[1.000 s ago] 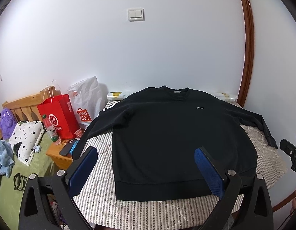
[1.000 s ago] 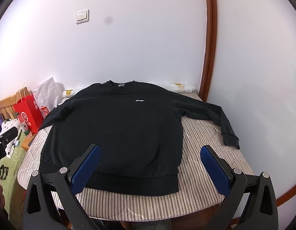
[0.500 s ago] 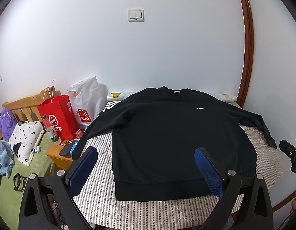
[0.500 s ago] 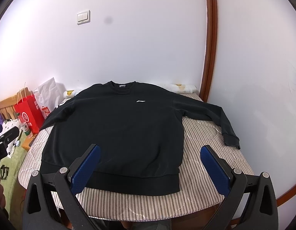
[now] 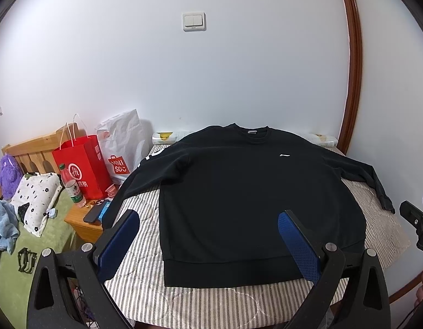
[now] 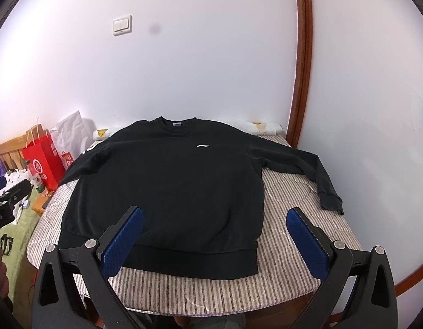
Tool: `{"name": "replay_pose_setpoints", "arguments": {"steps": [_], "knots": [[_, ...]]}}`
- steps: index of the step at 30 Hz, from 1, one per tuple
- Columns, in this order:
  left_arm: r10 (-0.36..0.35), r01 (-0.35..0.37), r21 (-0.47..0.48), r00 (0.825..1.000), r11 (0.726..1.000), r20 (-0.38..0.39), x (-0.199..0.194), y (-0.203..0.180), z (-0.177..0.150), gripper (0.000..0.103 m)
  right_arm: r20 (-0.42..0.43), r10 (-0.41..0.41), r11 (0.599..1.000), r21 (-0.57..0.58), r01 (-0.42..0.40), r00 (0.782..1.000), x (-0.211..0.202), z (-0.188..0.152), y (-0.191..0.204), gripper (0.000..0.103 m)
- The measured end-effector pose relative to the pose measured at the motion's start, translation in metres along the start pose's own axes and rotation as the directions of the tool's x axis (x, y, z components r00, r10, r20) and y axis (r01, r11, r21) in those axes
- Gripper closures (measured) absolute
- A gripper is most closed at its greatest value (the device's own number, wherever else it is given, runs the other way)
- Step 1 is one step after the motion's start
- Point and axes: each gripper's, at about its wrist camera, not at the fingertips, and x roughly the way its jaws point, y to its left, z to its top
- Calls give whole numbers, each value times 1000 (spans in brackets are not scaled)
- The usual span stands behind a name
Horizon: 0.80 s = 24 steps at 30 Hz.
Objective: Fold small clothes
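Straight ahead at twelve o'clock of both tongs, the black sweatshirt [image 6: 167, 181] lies flat on the striped bed [image 6: 288, 213], collar far, hem near. Left gripper [image 5: 208, 242] and right gripper [image 6: 214, 240] hang spread, empty. Its right sleeve [image 6: 302, 164] reaches toward two o'clock, nearer the right gripper.

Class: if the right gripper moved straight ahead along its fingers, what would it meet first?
Probably the black sweatshirt, near its hem; the right gripper is open and hovering before it, though depth is uncertain.
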Motion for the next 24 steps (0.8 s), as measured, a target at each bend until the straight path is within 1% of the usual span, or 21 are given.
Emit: {"name": "replay_pose_setpoints", "arguments": {"steps": [10, 16, 19, 21, 24], "knots": [[-13, 13, -20, 1000, 1000, -12, 8, 2, -1, 1, -14, 1, 1000, -8, -1, 1000, 6, -5, 7, 1], [-20, 20, -28, 1000, 999, -21, 26, 6, -3, 1, -30, 6, 1000, -22, -7, 1000, 16, -12, 14, 1], [-43, 39, -70, 998, 997, -53, 46, 16, -8, 1, -43, 12, 1000, -28, -14, 999, 29, -19, 17, 1], [-66, 56, -112, 994, 992, -90, 66, 25, -15, 1, -60, 9, 1000, -27, -10, 998, 42, -25, 20, 1], [-73, 45, -178, 986, 983, -150, 101, 43, -30, 1, -86, 1, 999, -34, -4, 996, 66, -33, 22, 1]]}}
